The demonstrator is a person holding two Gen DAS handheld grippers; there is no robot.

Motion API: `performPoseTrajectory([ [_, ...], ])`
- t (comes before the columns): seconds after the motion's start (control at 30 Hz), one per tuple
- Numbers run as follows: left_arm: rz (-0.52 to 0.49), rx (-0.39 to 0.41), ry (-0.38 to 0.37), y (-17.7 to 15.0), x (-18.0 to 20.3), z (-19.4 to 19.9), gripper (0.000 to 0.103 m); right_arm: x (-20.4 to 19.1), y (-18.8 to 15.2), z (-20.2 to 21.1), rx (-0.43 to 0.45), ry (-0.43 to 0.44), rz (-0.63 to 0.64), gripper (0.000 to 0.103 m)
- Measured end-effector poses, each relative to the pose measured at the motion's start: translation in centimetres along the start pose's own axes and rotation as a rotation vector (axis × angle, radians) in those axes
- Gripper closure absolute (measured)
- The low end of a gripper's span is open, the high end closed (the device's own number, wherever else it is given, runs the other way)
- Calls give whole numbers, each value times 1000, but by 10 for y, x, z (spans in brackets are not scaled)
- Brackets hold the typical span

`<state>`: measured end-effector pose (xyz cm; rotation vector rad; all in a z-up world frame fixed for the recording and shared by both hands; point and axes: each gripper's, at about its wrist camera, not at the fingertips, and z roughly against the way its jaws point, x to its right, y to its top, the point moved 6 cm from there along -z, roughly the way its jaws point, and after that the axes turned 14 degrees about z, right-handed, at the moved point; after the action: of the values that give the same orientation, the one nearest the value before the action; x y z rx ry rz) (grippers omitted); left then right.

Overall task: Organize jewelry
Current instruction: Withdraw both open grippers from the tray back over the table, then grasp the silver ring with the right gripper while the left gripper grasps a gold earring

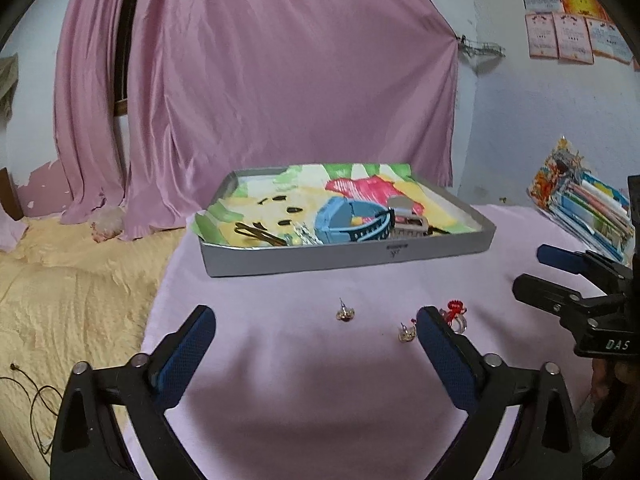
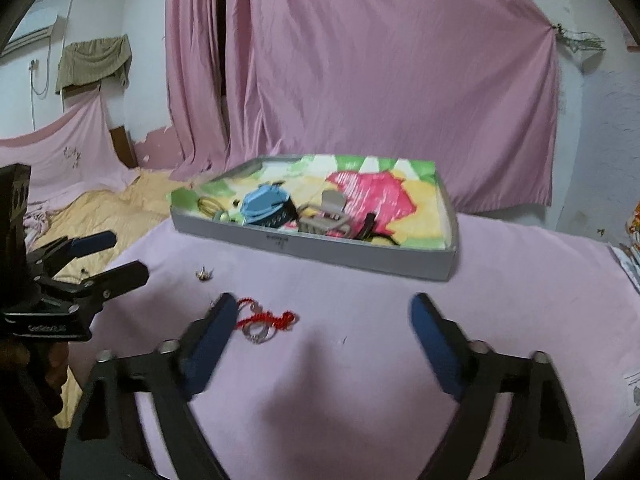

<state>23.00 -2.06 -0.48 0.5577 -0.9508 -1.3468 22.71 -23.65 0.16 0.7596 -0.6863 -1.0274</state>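
A shallow grey tray (image 1: 344, 258) (image 2: 320, 246) with a colourful liner sits on the pink cloth; inside lie a blue watch (image 1: 352, 222) (image 2: 266, 204), a grey clip (image 1: 408, 220) (image 2: 326, 216) and hairpins (image 1: 256, 234). On the cloth in front lie two gold stud earrings (image 1: 345, 314) (image 1: 407, 333) and a red-threaded ring piece (image 1: 454, 314) (image 2: 264, 322). My left gripper (image 1: 316, 334) stands open over the cloth, one earring just beyond its fingertips, the other by its right finger. My right gripper (image 2: 322, 320) is open too, the red piece beside its left finger. An earring (image 2: 205, 274) lies farther left.
A stack of colourful booklets (image 1: 584, 208) lies at the right on the cloth. A yellow blanket (image 1: 60, 300) covers the bed to the left, with a thin cord on it. A pink curtain (image 1: 260, 80) hangs behind the tray. Each gripper shows at the edge of the other's view.
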Motion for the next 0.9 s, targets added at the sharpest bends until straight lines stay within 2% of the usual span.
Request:
performPoseTrajectory([
  [0.1, -8, -38, 13, -4, -1, -8, 12, -7, -4, -10, -46, 35, 16, 31],
  [0.17, -11, -60, 23, -6, -2, -13, 22, -13, -6, -16, -74, 59, 34, 41],
  [0.33, 16, -117, 26, -7, -5, -22, 28, -27, -7, -25, -126, 104, 84, 52],
  [0.43, 7, -138, 36, -6, -5, -26, 35, -34, -5, -32, -160, 121, 112, 62],
  [0.6, -5, -182, 33, -8, -3, -35, 40, -44, -4, -43, -213, 151, 157, 65],
  [0.67, -6, -200, 31, -9, -4, -39, 46, -47, -4, -47, -231, 161, 171, 70],
  [0.9, -11, -231, 18, -7, 1, -48, 51, -46, -1, -58, -263, 166, 167, 74],
])
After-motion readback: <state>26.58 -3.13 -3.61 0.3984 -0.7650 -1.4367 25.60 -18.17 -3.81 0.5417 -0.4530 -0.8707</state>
